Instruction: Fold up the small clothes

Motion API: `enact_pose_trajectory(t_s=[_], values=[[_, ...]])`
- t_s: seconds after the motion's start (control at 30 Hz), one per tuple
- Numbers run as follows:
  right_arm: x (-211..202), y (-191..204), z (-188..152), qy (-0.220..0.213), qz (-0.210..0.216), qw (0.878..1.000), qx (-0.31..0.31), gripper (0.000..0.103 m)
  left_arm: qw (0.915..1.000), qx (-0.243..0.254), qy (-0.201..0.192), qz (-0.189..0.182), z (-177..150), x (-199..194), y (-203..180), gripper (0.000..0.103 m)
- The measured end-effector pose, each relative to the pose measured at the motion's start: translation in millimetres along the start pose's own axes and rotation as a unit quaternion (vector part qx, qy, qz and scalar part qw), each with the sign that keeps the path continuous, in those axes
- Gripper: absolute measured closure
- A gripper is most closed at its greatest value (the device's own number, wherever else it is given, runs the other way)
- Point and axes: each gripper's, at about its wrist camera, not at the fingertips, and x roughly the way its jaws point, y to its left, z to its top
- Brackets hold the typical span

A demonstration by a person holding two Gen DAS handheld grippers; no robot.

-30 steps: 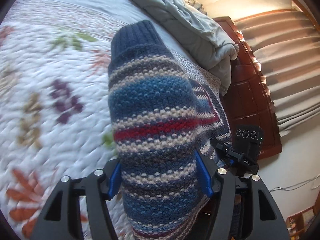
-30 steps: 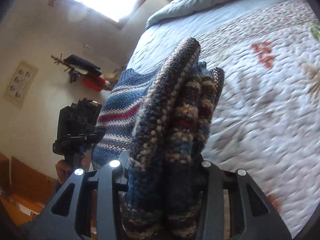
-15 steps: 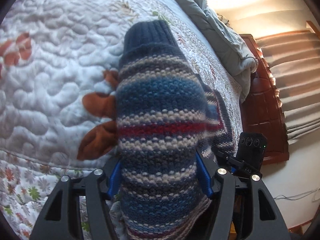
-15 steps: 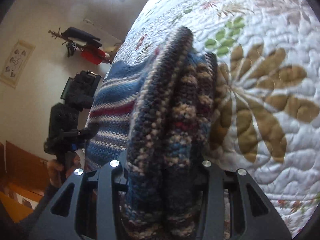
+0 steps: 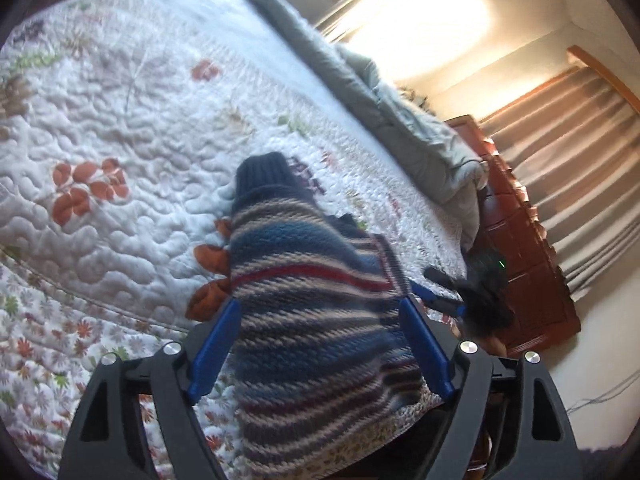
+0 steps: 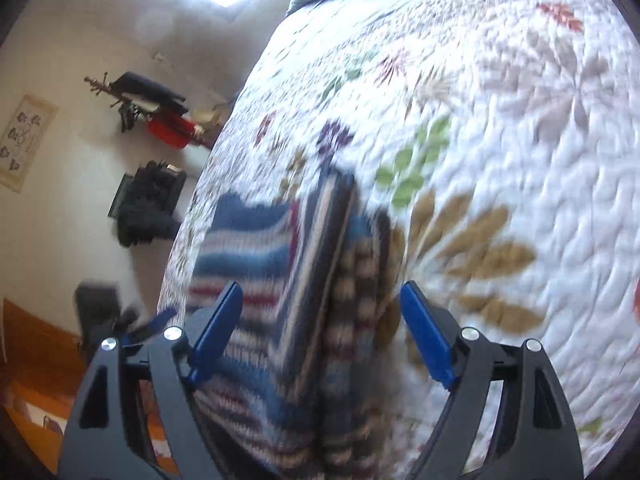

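bed (image 5: 132,128) | covered by a white quilt (image 6: 520,128) stitched with red, green, brown and purple leaves | striped knit sweater (image 5: 304,292) is laid on the quilt near the bed's side edge | grey blanket (image 5: 404,120) is bunched along the bed's far edge, well apart from the sweater

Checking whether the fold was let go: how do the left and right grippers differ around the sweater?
The left gripper has the striped sweater spanning its whole gap; the right gripper shows quilt between the cloth and its right pad. The left faces a flat striped panel ending in a navy cuff; the right faces stacked folded edges. Shared: both jaws open, sweater on the quilt.
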Motion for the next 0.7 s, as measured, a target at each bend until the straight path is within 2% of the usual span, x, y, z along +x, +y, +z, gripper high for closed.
enact_pose_trajectory(t_s=[0.07,0.13,0.17,0.2,0.23,0.37,0.5,0.63,0.7], values=[[14.0,-2.6,18.9,0.005,-0.005,1.0,0.007,0.033,0.9996,0.015,-0.014,-0.022,-13.4,-3.6,-10.8,0.022],[30.3,-3.2,30.6,0.017,-0.001,1.0,0.014,0.044,0.9992,0.016,-0.016,-0.032,-23.8,-1.6,-11.9,0.022],[37.9,-2.2,35.6,0.024,0.002,1.0,0.014,0.054,0.9989,0.012,-0.019,-0.04,-29.2,0.5,-12.6,0.022],[43.1,0.0,38.6,0.028,-0.002,1.0,0.011,0.076,0.9987,0.009,-0.019,-0.047,-33.4,2.5,-13.2,0.022],[44.4,0.1,40.2,0.026,-0.008,1.0,0.004,0.091,0.9984,0.004,-0.02,-0.052,-39.8,4.2,-12.3,0.022],[26.3,14.0,39.4,-0.013,-0.017,0.999,-0.03,0.095,0.9978,-0.012,-0.008,-0.065,-53.4,18.1,-8.8,0.022],[-0.6,0.0,35.5,-0.069,-0.033,0.997,-0.022,0.096,0.9961,-0.012,-0.002,-0.088,-63.3,23.2,-12.2,0.022],[35.4,-26.3,28.6,-0.029,-0.062,0.998,-0.009,0.095,0.9967,-0.013,0.006,-0.08,-65.9,31.8,-11.9,0.02],[54.8,-31.7,22.6,-0.002,-0.068,0.998,-0.011,0.092,0.9962,-0.03,0.015,-0.08,-66.3,36.6,-4.6,0.019]])
